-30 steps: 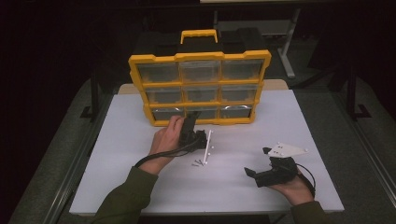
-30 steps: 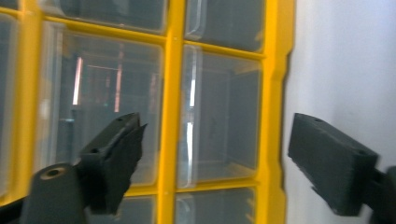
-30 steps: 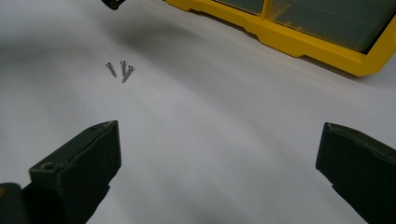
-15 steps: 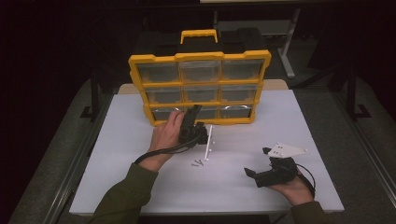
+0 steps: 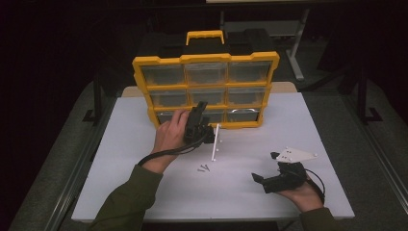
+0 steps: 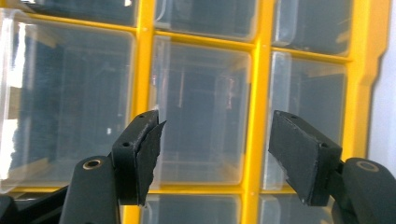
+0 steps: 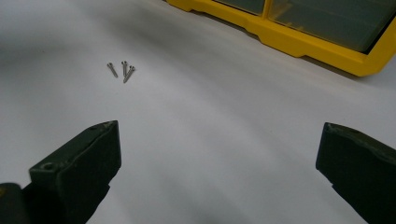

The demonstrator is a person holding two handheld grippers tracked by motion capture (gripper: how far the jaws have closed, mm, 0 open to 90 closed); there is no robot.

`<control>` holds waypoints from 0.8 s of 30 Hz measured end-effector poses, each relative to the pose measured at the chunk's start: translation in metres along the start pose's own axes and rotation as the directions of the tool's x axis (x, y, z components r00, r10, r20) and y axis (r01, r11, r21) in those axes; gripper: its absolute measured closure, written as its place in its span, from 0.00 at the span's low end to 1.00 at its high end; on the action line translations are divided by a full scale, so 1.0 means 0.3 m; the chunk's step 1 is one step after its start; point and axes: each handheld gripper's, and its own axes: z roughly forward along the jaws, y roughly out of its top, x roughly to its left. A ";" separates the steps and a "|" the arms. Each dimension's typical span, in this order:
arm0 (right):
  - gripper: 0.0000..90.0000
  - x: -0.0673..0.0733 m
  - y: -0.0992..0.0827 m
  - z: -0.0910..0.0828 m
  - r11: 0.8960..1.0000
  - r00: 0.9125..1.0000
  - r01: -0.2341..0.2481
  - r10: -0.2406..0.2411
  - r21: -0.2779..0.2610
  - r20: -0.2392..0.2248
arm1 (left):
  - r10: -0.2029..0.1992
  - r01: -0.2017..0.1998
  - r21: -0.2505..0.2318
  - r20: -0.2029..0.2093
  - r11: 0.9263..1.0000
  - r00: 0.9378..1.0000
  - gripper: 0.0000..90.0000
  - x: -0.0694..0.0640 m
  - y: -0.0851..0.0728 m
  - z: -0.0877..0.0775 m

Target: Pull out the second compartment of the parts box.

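In the high view we see the left gripper [image 5: 198, 108] raised at the centre of the frame, against the lower rows of the yellow organizer [image 5: 206, 89]. Its jaws have just been closing, yet they stand apart with nothing between them; in the left gripper view they frame a clear drawer [image 6: 201, 109] at mid-frame. The right gripper [image 5: 257, 179] rests at the lower right on the white table [image 5: 125, 144], jaws wide apart and empty. Three small screws [image 7: 121, 70] lie at the upper left of the right gripper view. A white strip [image 5: 215, 142] lies just right of the left gripper.
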 end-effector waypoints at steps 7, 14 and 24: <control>0.00 0.001 0.000 -0.001 1.000 1.000 -0.001 0.001 -0.001 0.001 | 0.016 -0.016 0.001 -0.036 1.000 0.999 0.42 0.021 0.008 0.002; 0.00 0.000 0.000 -0.002 1.000 1.000 0.000 0.000 -0.001 0.001 | 0.023 -0.022 0.012 -0.065 1.000 0.998 0.45 0.041 0.012 0.005; 0.00 -0.001 0.000 -0.001 1.000 1.000 0.003 -0.003 0.000 -0.001 | 0.021 -0.019 0.021 -0.096 1.000 0.995 0.50 0.073 0.014 0.012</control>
